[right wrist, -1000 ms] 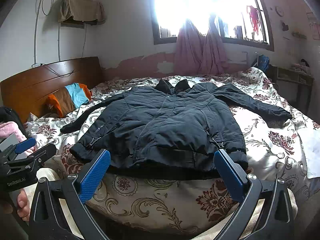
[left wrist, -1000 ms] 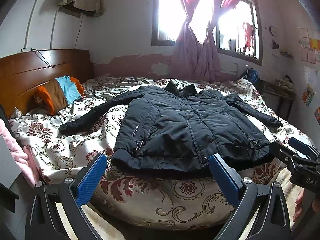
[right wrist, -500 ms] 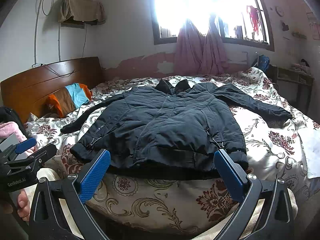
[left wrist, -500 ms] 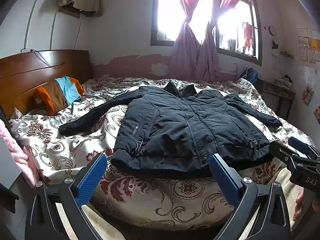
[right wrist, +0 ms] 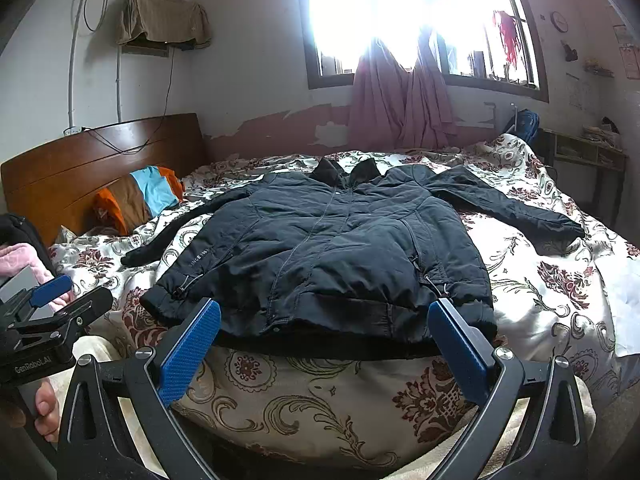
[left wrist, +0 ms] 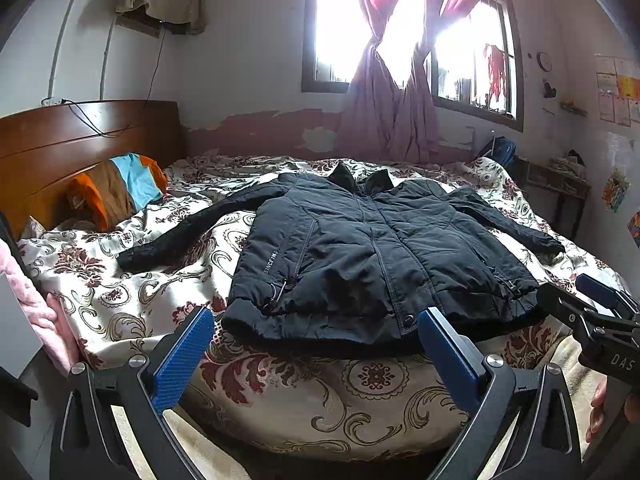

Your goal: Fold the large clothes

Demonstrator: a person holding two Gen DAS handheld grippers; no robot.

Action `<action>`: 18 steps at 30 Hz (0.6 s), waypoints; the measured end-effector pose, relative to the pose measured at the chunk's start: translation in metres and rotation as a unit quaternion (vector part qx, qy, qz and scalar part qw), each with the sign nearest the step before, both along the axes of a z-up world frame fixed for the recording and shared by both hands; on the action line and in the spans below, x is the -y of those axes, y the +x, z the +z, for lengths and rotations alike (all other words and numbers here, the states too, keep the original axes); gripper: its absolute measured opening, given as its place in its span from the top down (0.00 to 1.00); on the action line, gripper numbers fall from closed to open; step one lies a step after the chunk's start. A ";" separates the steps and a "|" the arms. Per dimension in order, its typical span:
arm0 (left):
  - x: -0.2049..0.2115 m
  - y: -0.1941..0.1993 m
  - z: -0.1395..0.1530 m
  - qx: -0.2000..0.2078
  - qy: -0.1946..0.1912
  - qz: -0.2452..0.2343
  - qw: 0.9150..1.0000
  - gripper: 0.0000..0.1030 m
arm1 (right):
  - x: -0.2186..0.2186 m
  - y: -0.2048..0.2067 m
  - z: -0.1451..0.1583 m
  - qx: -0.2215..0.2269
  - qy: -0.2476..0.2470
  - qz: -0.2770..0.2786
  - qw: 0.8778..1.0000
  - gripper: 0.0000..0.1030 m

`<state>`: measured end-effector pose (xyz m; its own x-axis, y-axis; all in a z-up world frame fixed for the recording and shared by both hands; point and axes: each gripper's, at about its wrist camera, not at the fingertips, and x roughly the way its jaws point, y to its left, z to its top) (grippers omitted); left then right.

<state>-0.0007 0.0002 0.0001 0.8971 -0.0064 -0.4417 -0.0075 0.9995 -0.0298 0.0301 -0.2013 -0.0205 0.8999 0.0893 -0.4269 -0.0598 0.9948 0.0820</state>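
- Black jacket (left wrist: 372, 256) lies flat, front up, zipped, on the bed (left wrist: 132, 300), both sleeves spread out, hem at the near edge, collar toward the window (left wrist: 404, 28).
- White print on the jacket near its left pocket reads "SINCE 19", rest unclear.
- Left gripper (left wrist: 316, 344) hovers in front of the hem, jaws wide open, nothing held, blue pads (left wrist: 182, 360) not touching the fabric.
- Right gripper (right wrist: 326, 336) same: jaws wide open, empty, just short of the hem.
- Left view shows the right gripper at the right edge, lettering "DAS". Right view shows the left one, label "GenRobot.AI".
- Orange, brown and blue pillow (left wrist: 116, 192) by the wooden headboard (left wrist: 72, 140).
- Versus 1.0 s and 0.5 s ago: nothing moved, jacket and both grippers unchanged.
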 end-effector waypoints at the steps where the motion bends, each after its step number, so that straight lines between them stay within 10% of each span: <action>1: 0.000 0.000 0.000 0.000 0.000 0.000 1.000 0.00 | 0.000 0.000 0.000 0.000 0.000 0.000 1.000 0.01; 18: 0.009 0.006 0.006 -0.006 0.005 0.001 1.000 0.00 | 0.002 0.004 -0.004 -0.014 0.006 0.000 1.000 0.01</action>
